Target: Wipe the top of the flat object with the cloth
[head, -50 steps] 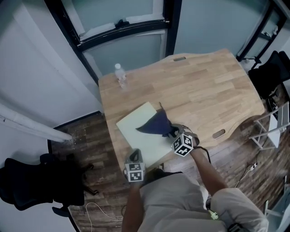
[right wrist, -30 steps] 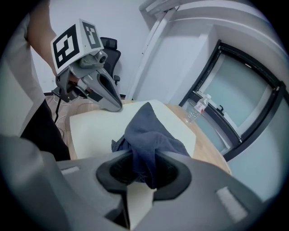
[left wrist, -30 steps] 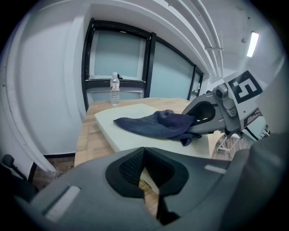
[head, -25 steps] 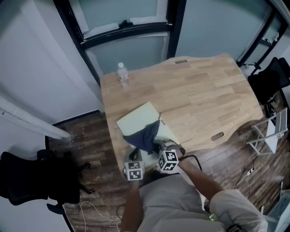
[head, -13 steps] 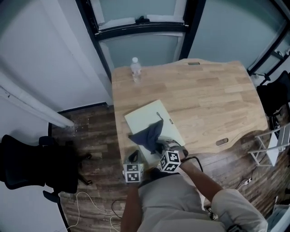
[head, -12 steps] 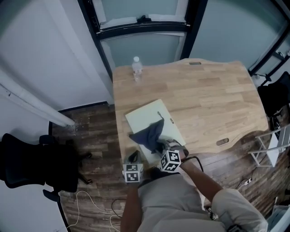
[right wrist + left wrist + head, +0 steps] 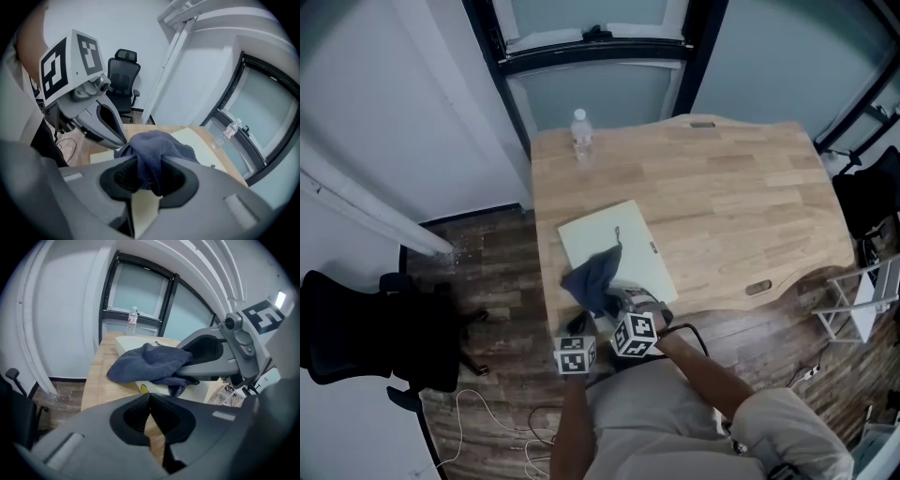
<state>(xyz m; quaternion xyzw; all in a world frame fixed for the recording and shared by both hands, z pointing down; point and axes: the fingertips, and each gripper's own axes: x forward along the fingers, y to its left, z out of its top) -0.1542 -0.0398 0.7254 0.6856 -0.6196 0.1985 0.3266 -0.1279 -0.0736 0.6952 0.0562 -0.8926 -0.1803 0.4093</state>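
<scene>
A pale flat board (image 7: pixel 623 239) lies on the wooden table (image 7: pixel 750 202) near its front left corner. A dark blue cloth (image 7: pixel 592 278) sits bunched on the board's near left part. My right gripper (image 7: pixel 609 302) is shut on it, and the cloth (image 7: pixel 157 145) hangs out between the jaws over the board (image 7: pixel 199 140). My left gripper (image 7: pixel 575 328) is shut on nothing and sits just off the board's near edge, close beside the right one. From the left gripper view, the cloth (image 7: pixel 145 363) drapes over the board (image 7: pixel 125 342) under the right gripper (image 7: pixel 187 371).
A clear water bottle (image 7: pixel 579 133) stands at the table's far left corner. A black office chair (image 7: pixel 356 323) stands on the floor to the left. The table's front edge runs just below the board. A dark-framed glass wall rises behind the table.
The right gripper has dragged the cloth from the board's right side to its near left part, ending close to the left gripper. The left gripper has hardly moved.
</scene>
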